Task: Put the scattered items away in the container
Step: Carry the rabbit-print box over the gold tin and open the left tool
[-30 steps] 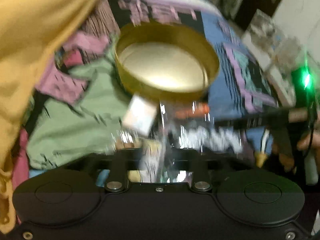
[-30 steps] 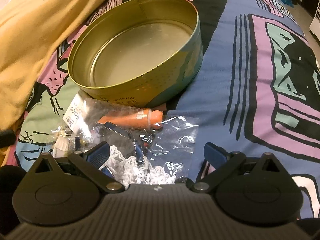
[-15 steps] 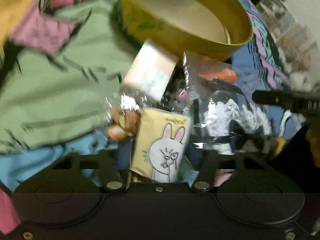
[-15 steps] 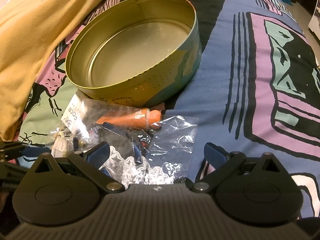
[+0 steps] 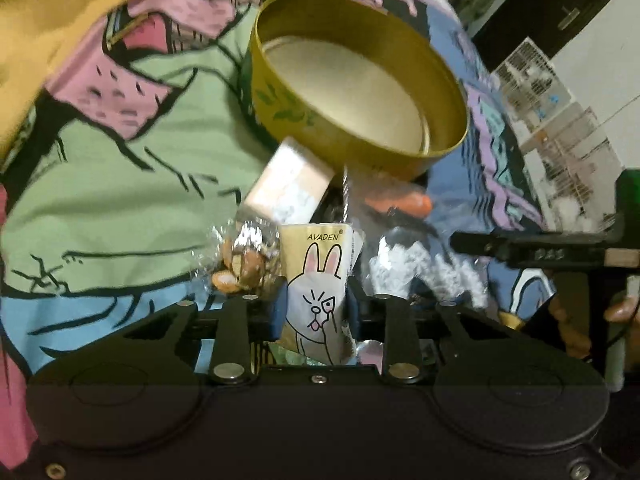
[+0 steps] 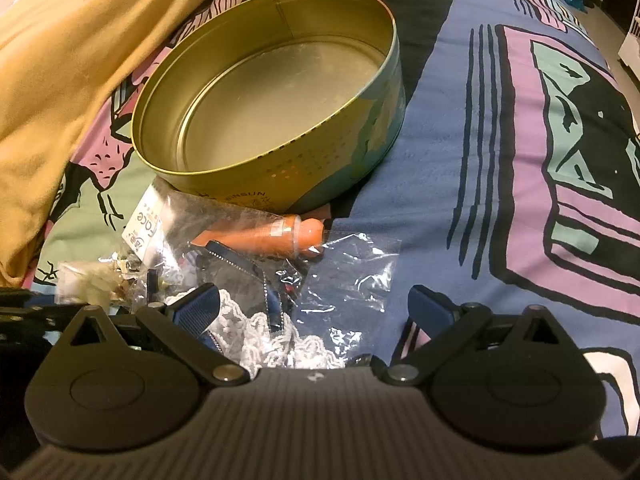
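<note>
A round gold tin (image 5: 360, 92) (image 6: 272, 112) stands empty on the patterned bedspread. In front of it lies a heap of small packets: a clear bag with white lace and blue ribbon (image 6: 272, 320), an orange tube (image 6: 280, 236) (image 5: 404, 202), a white-labelled packet (image 6: 146, 224) (image 5: 288, 188) and a bag of brownish pieces (image 5: 244, 264). My left gripper (image 5: 316, 308) is shut on a yellow packet with a rabbit drawing (image 5: 316, 292). My right gripper (image 6: 316, 308) is open, its fingers astride the lace bag.
A yellow blanket (image 6: 60, 52) lies bunched at the left of the tin. The bedspread (image 6: 520, 160) stretches to the right of the tin. White wire shelving (image 5: 560, 120) stands beyond the bed's far edge.
My left gripper has closed on the rabbit packet and tilted up, bringing the tin's inside back into view. My right gripper has hardly moved.
</note>
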The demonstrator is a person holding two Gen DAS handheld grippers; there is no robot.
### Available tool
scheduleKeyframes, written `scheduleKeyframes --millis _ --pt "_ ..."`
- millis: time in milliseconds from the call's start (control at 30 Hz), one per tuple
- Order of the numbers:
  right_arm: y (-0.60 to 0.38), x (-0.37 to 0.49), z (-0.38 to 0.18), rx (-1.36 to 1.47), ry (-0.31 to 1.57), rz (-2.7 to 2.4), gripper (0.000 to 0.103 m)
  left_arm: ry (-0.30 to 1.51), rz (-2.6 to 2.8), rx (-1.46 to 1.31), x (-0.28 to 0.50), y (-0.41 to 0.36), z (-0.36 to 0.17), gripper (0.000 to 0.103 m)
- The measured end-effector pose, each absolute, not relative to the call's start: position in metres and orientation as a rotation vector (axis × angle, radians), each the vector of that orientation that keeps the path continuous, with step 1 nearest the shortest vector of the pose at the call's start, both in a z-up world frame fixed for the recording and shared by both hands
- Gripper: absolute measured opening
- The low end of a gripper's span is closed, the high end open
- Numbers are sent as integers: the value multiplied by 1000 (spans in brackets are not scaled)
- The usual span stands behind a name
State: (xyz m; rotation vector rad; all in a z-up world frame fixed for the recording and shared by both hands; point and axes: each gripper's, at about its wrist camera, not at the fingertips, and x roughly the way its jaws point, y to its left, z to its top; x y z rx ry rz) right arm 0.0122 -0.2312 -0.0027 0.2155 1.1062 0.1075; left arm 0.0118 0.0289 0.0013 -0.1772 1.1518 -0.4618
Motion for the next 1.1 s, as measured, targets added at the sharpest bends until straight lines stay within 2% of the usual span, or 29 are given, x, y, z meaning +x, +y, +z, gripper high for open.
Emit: scheduleKeyframes --millis 300,1100 --pt "-229 13 -3 204 1113 107 103 1038 -463 -145 17 14 49 27" --pt "-228 13 -4 205 1117 111 103 888 -457 -6 65 -54 105 27"
